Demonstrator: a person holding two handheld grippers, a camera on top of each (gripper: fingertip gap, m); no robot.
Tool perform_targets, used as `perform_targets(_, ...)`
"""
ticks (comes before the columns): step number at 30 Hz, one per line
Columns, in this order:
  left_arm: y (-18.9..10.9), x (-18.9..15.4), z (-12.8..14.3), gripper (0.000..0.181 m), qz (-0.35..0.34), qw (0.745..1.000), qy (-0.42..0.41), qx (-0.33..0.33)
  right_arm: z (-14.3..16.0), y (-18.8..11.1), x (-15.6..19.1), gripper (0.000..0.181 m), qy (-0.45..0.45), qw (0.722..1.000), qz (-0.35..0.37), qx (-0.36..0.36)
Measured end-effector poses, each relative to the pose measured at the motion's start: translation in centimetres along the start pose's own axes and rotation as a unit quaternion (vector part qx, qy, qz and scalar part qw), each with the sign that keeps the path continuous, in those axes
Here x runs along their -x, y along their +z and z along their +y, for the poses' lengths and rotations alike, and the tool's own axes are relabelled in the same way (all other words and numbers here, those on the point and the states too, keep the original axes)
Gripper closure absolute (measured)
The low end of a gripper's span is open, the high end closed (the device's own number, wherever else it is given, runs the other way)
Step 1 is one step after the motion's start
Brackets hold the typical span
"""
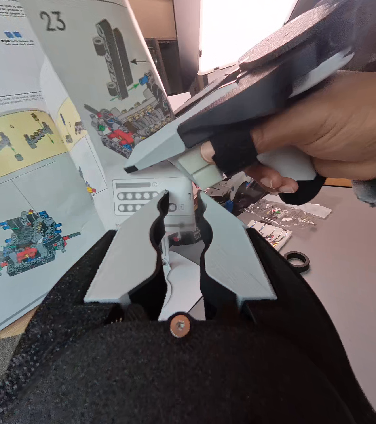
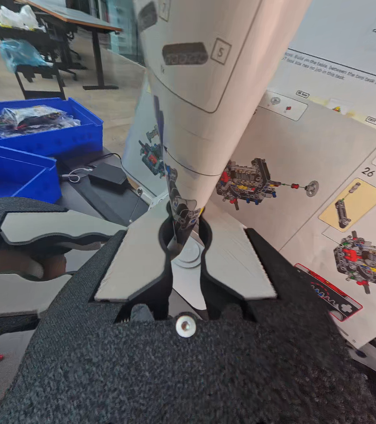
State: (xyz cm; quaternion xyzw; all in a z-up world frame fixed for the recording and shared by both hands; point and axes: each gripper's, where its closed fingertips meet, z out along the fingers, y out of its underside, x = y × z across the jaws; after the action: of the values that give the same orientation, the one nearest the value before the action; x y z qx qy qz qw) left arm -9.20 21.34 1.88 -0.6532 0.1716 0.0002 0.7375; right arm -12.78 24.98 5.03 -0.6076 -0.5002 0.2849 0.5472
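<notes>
Grey desk is carrying the open booklet. Your right gripper is pinching a thin, floppy page at 12 o'clock; your left gripper is hanging released, empty.

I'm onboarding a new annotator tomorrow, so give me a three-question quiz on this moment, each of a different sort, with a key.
1. True or false: the right gripper is shut on a curled page of the instruction booklet.
2. Multiple choice: the left gripper is (A) shut on a plastic bag, (B) open and holding nothing, (C) shut on a black ring.
3. Fill in: in the right wrist view, the bagged parts lie in a ____ bin.

Key
1. True.
2. B. Its tips stand apart in front of the booklet; the black ring lies loose on the table.
3. Blue.
</notes>
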Motion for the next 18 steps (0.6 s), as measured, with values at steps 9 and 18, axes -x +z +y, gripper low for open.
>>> perform_targets(9,-1.6,3.7,0.5,0.150,-0.027,0.998,-0.064,0.008,3.6,-3.4,-10.7,0.165,0.035,0.994,0.099,-0.026)
perform_targets(18,3.0,4.8,3.9,0.148,-0.029,0.993,-0.055,0.099,8.9,-5.3,-20.8,0.167,0.074,0.966,0.249,0.008)
